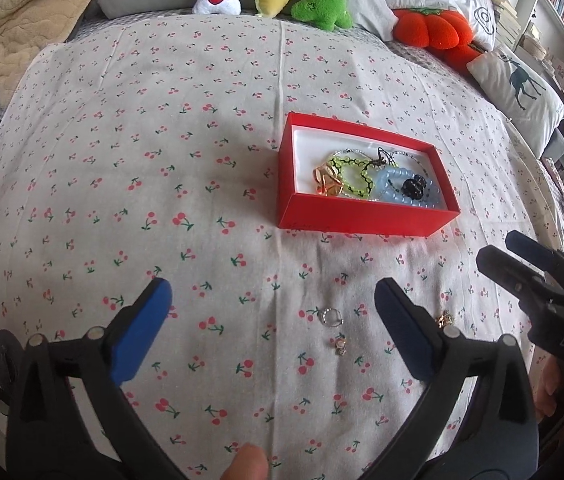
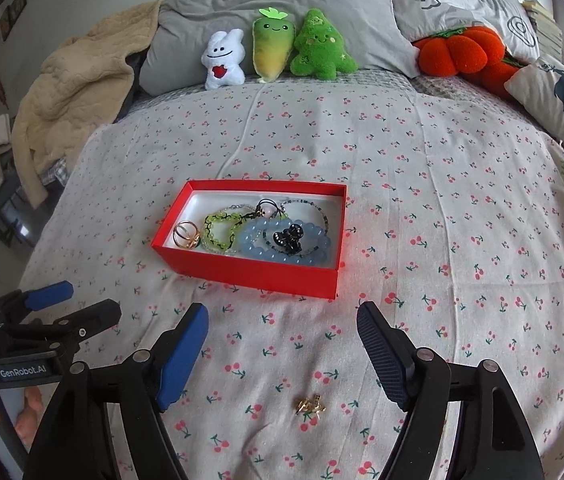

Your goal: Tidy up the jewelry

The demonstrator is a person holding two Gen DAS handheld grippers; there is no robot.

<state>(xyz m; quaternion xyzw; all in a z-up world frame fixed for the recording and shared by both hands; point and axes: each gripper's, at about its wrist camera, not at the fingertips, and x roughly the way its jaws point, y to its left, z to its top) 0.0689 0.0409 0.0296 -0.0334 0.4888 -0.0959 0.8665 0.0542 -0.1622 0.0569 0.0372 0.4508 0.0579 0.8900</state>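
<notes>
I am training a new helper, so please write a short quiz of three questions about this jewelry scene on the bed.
1. True or false: the left gripper holds a ring.
2. Where does the blue bead bracelet lie? A) in the red box B) on the cherry-print sheet C) on a pillow
3. Which loose piece lies between the fingers of the right gripper?

Key: 1 false, it is open and empty. 2 A. 3 the small gold piece.
</notes>
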